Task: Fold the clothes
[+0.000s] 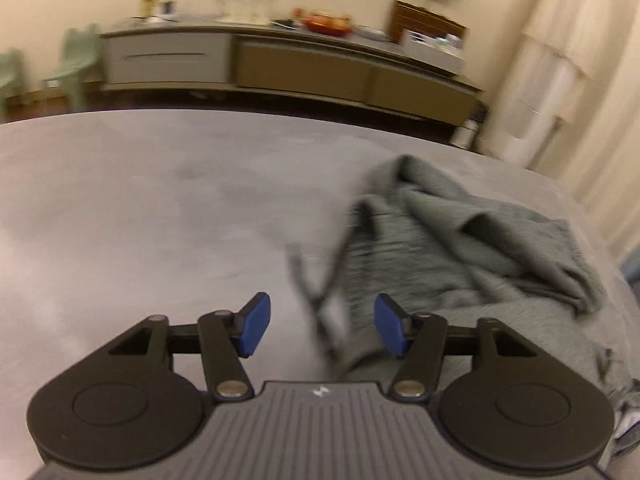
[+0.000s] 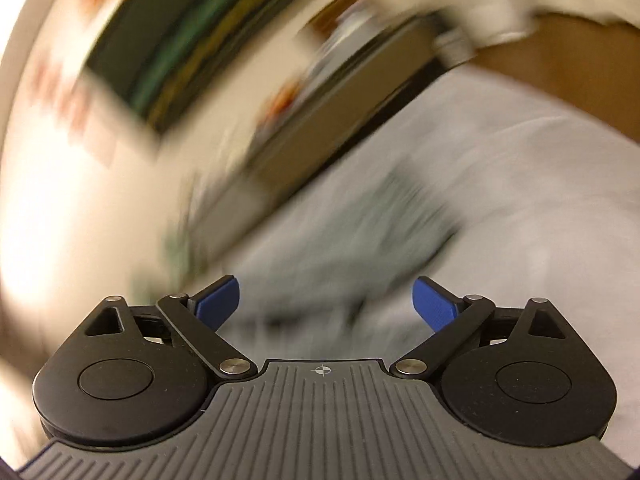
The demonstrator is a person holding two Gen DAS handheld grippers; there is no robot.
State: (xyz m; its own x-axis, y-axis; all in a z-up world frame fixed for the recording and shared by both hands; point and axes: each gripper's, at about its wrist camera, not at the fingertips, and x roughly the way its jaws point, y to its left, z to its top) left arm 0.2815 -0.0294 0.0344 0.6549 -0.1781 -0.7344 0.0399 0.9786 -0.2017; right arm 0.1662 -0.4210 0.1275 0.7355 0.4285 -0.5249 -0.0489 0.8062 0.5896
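A crumpled grey-green garment lies on the grey table, right of centre in the left wrist view. A dark drawstring and a waistband edge of it lie in the gap between my left gripper's blue pads. My left gripper is open, and neither pad presses on the cloth. In the right wrist view, which is heavily blurred and tilted, the garment shows as a grey-green smear ahead of my right gripper. The right gripper is wide open with nothing between its fingers.
A long low sideboard with dishes and glassware stands against the far wall behind the table. Two pale green chairs are at the far left, a light curtain at the right. A dark framed picture hangs on the wall.
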